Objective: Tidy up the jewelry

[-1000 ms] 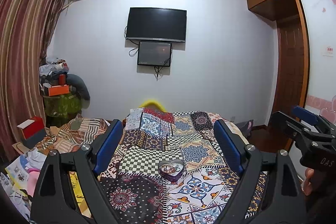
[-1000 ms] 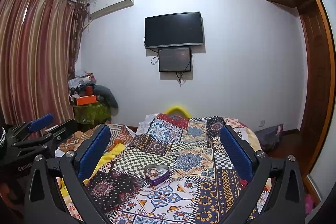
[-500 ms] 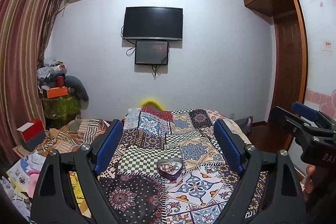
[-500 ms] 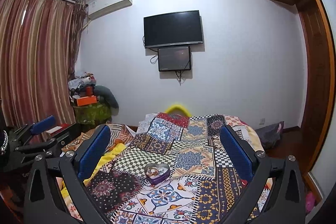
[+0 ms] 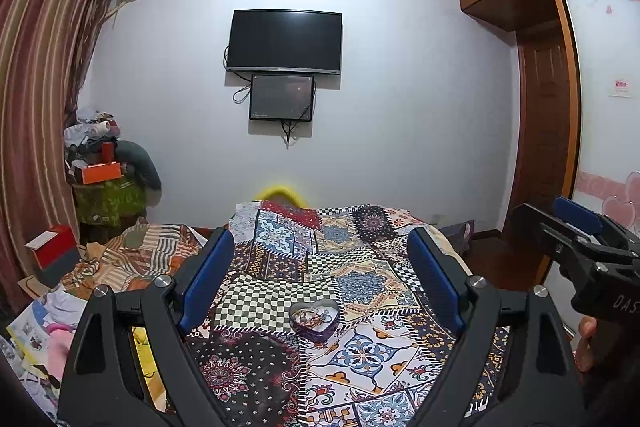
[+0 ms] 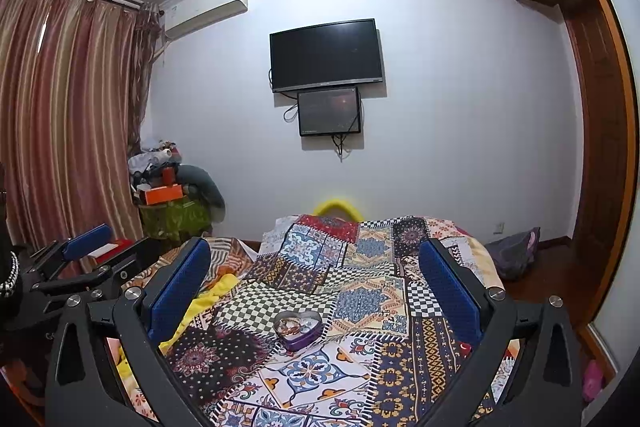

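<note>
Hovering over bed (image 5: 360, 279) | L gripper (image 5: 320, 279) & R gripper (image 6: 316, 287) wide open, empty | heart tin (image 5: 314, 319) contents indistinct

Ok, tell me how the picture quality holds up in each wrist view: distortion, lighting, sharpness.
Left wrist view: strong fisheye bending of the curtain, dark corners, dim indoor light; the heart-shaped tin is sharp. Right wrist view: same barrel curve on the wardrobe, faint glare on the television, no motion blur.
</note>
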{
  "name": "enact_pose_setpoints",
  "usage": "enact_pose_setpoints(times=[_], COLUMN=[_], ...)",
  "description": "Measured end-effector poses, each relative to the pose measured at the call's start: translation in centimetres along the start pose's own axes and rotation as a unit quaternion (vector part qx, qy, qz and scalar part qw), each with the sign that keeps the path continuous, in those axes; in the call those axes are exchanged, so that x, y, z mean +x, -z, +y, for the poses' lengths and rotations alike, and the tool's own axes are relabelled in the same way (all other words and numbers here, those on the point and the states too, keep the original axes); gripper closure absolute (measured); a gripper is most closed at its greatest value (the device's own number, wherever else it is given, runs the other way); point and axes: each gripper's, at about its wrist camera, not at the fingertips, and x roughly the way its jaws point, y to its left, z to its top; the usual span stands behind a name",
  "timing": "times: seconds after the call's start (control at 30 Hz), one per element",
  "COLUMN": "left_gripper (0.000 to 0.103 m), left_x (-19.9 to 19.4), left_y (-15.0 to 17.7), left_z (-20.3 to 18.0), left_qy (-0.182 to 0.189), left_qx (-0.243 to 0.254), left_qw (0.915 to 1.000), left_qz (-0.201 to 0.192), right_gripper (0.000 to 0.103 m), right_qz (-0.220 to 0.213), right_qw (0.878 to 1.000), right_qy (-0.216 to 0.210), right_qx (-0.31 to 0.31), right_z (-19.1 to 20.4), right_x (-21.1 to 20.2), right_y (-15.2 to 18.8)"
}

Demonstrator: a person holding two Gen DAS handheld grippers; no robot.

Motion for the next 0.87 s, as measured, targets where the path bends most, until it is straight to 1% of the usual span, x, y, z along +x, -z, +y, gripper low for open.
enact_pose_setpoints(times=[0.13, 0.4, 0.87], left_gripper=[0.015, 0.015, 0.015], left_x=[0.09, 0.36, 0.67], left_y=[-0.03, 0.18, 0.4], left_z=[-0.12, -0.12, -0.14], left_qy=[0.001, 0.004, 0.002], left_qx=[0.004, 0.002, 0.004], left_qw=[1.0, 1.0, 1.0], left_qz=[-0.001, 0.007, 0.008], right_gripper=[0.0, 0.0, 0.0], right_qz=[0.001, 0.001, 0.013], right_qw=[1.0, 1.0, 1.0], right_qy=[-0.002, -0.002, 0.001], right_qx=[0.002, 0.003, 0.003], right_z=[-0.02, -0.06, -0.17], right_x=[0.01, 0.05, 0.72], right_y=[0.14, 0.1, 0.48])
